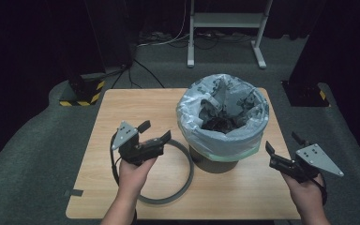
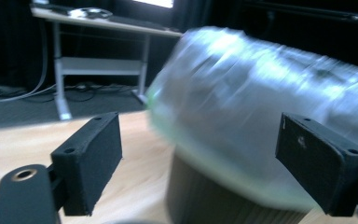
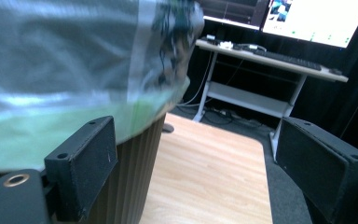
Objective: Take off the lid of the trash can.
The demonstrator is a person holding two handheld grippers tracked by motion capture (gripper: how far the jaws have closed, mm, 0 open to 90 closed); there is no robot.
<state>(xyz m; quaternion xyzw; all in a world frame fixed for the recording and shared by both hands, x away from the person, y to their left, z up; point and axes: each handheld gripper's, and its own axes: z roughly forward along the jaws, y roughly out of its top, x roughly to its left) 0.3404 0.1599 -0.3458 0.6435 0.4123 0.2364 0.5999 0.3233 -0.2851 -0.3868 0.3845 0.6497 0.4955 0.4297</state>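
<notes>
In my left gripper view the bag-lined bin (image 2: 261,121) is smeared by blur. It stands mid-table (image 1: 122,108), dark ribbed wall, crinkled grey liner (image 1: 222,117), contents indistinct. A grey ring (image 1: 187,173) lies partly under my left hand. My left gripper (image 1: 157,131) and right gripper (image 1: 281,145) flank the bin, jaws wide, empty.

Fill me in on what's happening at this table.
A person holds a gripper in each hand on either side of a dark bin lined with a grey plastic bag. The left gripper and right gripper are both open and hold nothing. A grey ring lies on the wooden table beside the bin.
</notes>
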